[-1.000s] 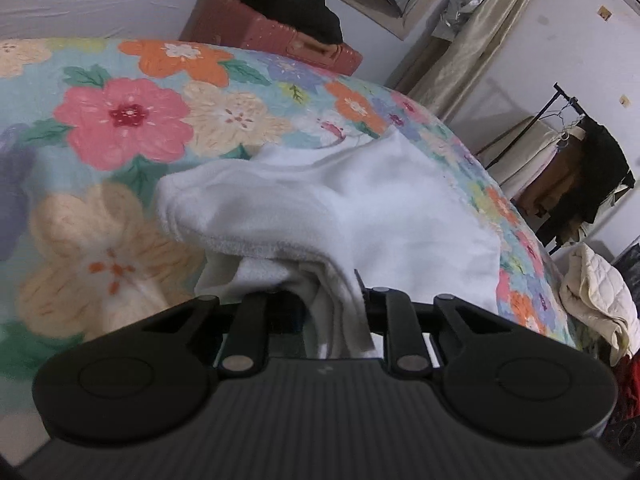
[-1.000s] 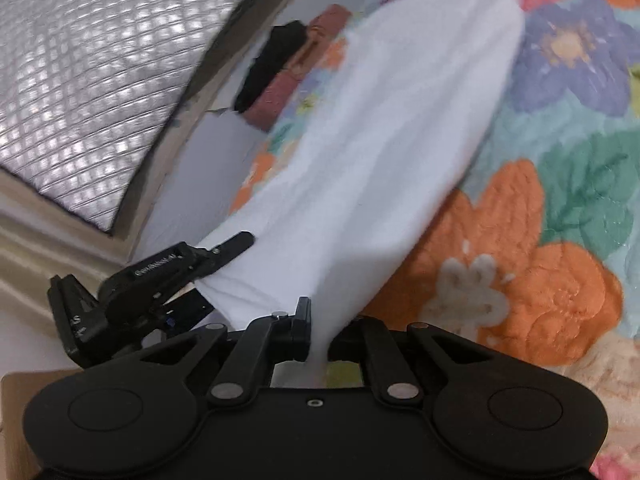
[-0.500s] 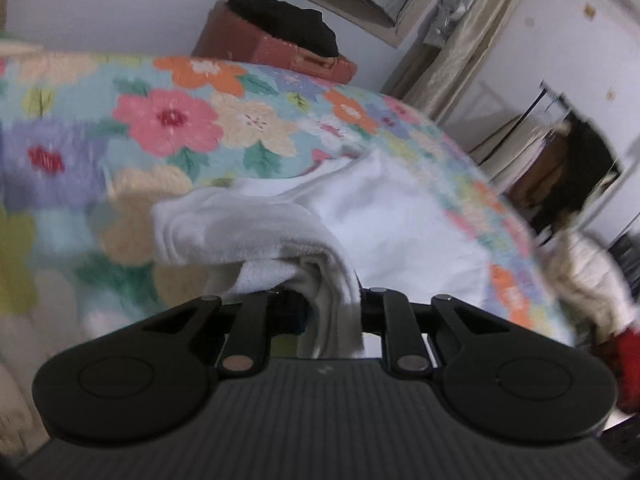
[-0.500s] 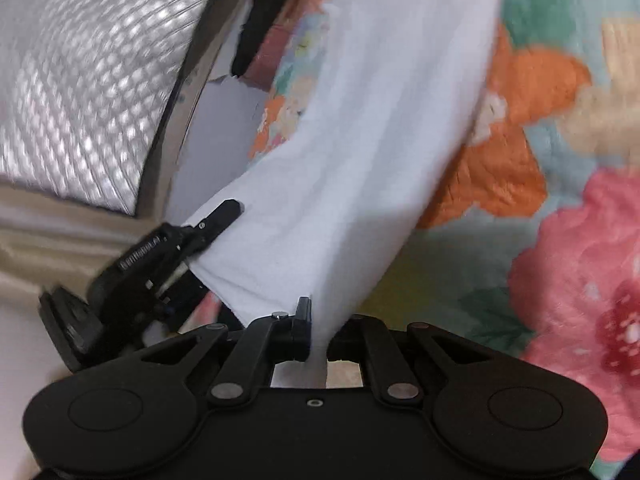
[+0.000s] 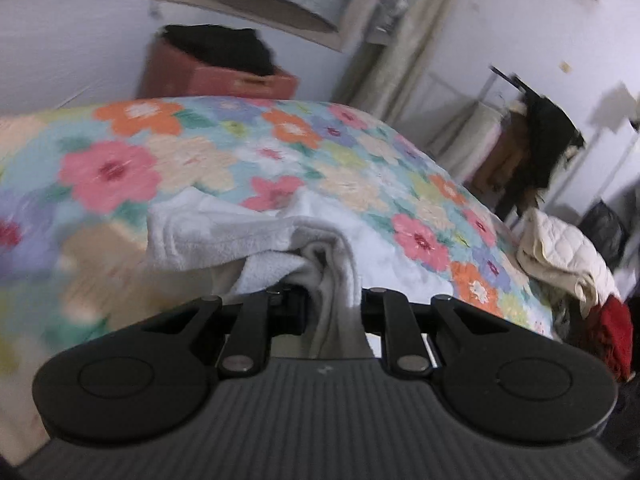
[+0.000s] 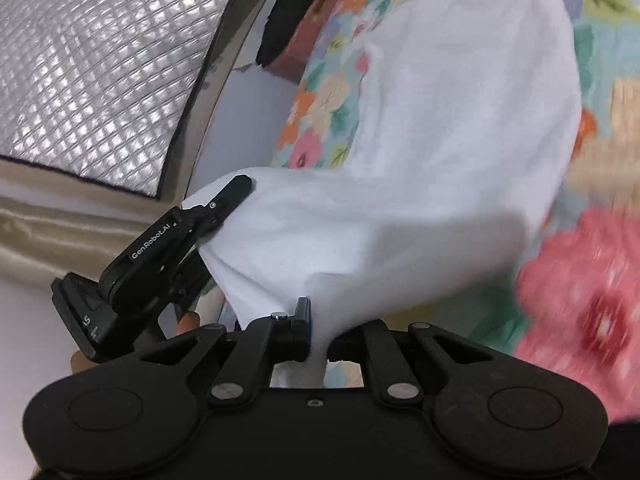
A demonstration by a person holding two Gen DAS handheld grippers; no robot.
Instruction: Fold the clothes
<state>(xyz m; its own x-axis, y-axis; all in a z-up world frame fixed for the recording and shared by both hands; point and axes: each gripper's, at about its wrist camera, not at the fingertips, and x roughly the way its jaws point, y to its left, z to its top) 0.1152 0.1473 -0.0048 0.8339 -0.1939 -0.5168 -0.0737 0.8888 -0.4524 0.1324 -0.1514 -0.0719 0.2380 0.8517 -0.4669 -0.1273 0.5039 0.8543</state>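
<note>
Right wrist view: the right gripper [image 6: 319, 334] has its jaws clamped on an edge of a white garment [image 6: 460, 128], and the left gripper [image 6: 224, 204], at the left of that view, bites a neighbouring part of the same edge. Seen from the left wrist, the left gripper [image 5: 334, 300] has its jaws pinched on a bunched, towel-like fold of the garment [image 5: 224, 236]. Between the two grips the cloth hangs in a shallow sag, while its far part lies on the flowered bed [image 5: 120, 168], running away from the near edge towards the middle.

Judged from this, the step in hand is lifting one edge to carry it over the rest. It would go best with both grips kept level and well apart so the edge stays taut, moved together across the bed, then lowered until edge meets edge before either jaw lets go. The bunched fold in the left jaws may leave a crease unless it is drawn flat.

Counted: two grippers, one white garment in work, one bed. Beyond the far edge stand one red box [image 5: 216, 76] with a dark cloth [image 5: 224, 46] on top, and one clothes rack [image 5: 532, 140]. A pale quilted piece [image 5: 560, 256] and something red [image 5: 616, 320] lie off the bed's right edge.
</note>
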